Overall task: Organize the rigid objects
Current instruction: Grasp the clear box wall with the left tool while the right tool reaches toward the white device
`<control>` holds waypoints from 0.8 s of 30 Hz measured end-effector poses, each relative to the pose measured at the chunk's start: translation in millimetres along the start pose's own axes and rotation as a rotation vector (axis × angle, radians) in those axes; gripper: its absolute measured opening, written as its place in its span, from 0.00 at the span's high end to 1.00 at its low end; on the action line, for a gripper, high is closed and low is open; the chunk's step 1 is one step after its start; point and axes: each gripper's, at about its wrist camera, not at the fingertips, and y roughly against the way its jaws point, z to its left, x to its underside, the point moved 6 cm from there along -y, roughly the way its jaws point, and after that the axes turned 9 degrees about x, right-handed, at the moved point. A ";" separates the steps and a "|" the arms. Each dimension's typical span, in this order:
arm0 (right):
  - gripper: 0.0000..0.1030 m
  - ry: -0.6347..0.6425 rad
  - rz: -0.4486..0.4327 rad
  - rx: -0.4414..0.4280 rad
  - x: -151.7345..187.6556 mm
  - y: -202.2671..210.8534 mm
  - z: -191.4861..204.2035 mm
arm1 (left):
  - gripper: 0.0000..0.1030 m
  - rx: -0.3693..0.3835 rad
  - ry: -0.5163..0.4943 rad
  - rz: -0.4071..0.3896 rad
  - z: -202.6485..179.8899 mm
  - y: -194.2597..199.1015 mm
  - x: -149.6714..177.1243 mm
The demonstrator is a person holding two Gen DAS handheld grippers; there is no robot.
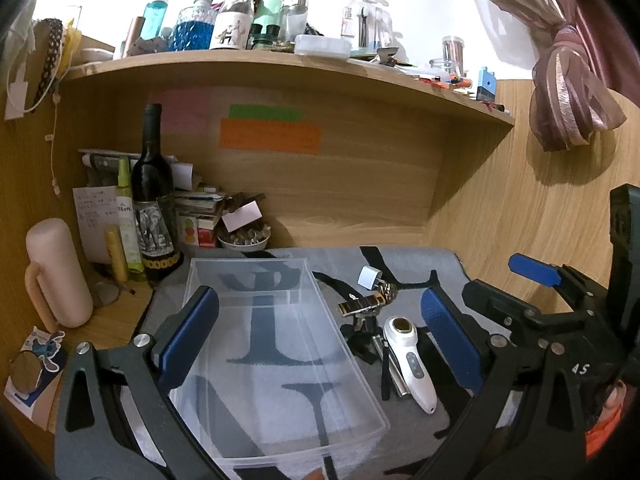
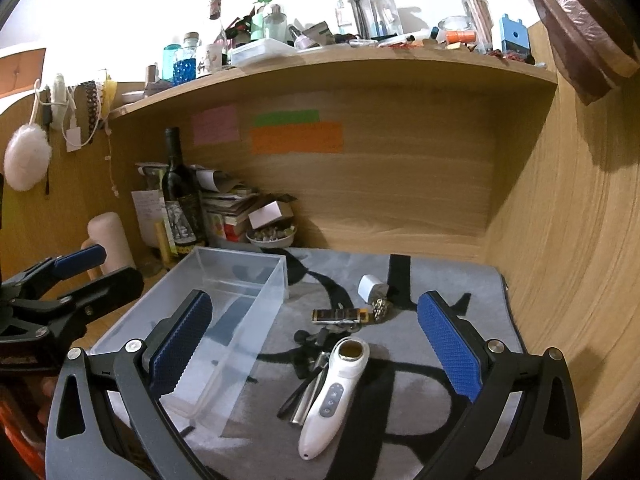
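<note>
A: Grippers' condition?
B: The left gripper (image 1: 320, 336) and right gripper (image 2: 320, 338) are both observed with jaws spread wide, nothing held.
A: Items nearest?
B: A white handheld device (image 2: 330, 394) is noted on the grey mat (image 2: 472, 280), just right of the clear plastic bin (image 2: 224, 300).
A: Beyond?
B: A striped lighter (image 2: 340, 315) and white charger plug (image 2: 370, 286) are recorded; a wine bottle (image 2: 180, 196) stands farthest.

Both fisheye views bend the shelf (image 1: 280, 60) into an arc and go black at the corners. The white wall (image 2: 120, 0) above is blown out. Light from above throws the curtain's (image 1: 568, 92) shadow onto the side panel. Focus is fairly sharp, softer toward edges.
</note>
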 end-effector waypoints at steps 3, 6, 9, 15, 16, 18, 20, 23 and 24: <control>0.05 -0.003 0.018 0.004 0.4 -6.9 -1.5 | 0.01 -0.008 0.015 0.015 12.4 -2.4 0.6; 0.10 -0.004 0.043 0.017 1.3 -16.6 -4.2 | 0.18 -0.037 0.028 0.045 27.3 -5.6 1.3; 0.16 -0.007 0.066 0.027 2.0 -26.0 -8.6 | 0.20 -0.072 0.040 0.094 48.4 -11.6 4.7; 0.27 -0.003 0.115 0.042 -1.8 -43.3 -20.6 | 0.26 -0.172 0.044 0.193 95.4 -23.7 12.2; 0.28 -0.003 0.123 0.047 -3.2 -47.1 -23.8 | 0.27 -0.180 0.046 0.210 102.2 -26.3 13.6; 0.32 0.003 0.136 0.055 -6.2 -53.8 -28.2 | 0.36 -0.190 0.051 0.249 112.6 -31.2 17.4; 0.36 0.012 0.158 0.059 -8.9 -62.2 -31.0 | 0.44 -0.193 0.057 0.303 122.6 -40.0 22.0; 0.42 0.016 0.202 0.049 -10.6 -76.2 -34.1 | 0.52 -0.184 0.086 0.381 135.5 -53.6 29.3; 0.46 0.018 0.221 0.048 -10.2 -82.8 -35.8 | 0.54 -0.175 0.099 0.405 138.8 -57.8 32.8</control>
